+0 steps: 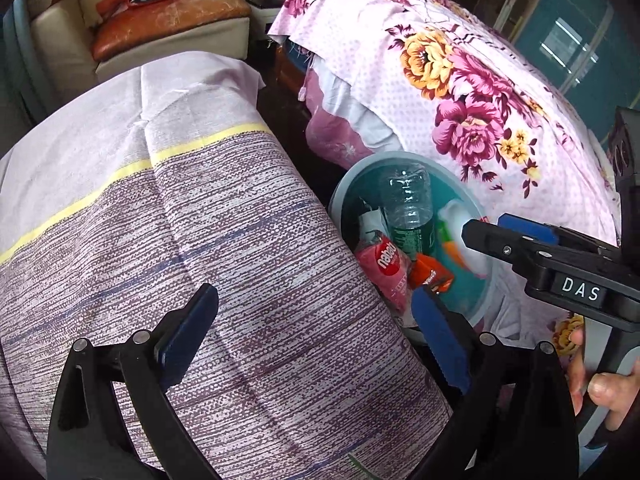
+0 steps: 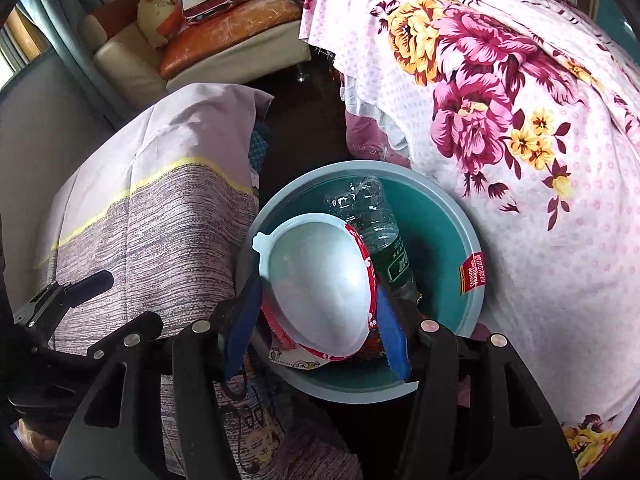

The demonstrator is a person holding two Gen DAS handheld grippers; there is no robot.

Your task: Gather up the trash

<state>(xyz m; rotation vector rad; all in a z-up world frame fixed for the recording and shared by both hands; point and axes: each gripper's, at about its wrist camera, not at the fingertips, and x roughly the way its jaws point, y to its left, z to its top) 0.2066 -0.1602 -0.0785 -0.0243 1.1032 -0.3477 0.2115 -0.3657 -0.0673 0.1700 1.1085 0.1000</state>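
Right gripper [image 2: 316, 328]: over the teal bin, a white bowl-shaped cup between its blue pads; whether the pads press on the cup or stand just clear of it cannot be told.
White cup [image 2: 320, 280]: tilted, its mouth facing the camera, a red printed band along its rim; it sits above the bin's near edge.
Left gripper [image 1: 316, 336]: jaws wide apart with nothing between them, one pad over the striped cloth, the other at the bin's edge.
Bin [image 2: 440, 216]: round, teal inside with a grey rim, standing between the striped cloth and the floral sheet.
Trash in bin: a clear plastic bottle [image 1: 406, 200] with a green label, a pink wrapper [image 1: 386, 272], an orange packet [image 1: 430, 272].
Striped cloth [image 1: 200, 220]: purple-grey with a yellow line, draped left of the bin.
Floral sheet [image 1: 460, 92]: pink with large flowers, just right of the bin.
Background: a cream sofa [image 2: 132, 64] with cushions.
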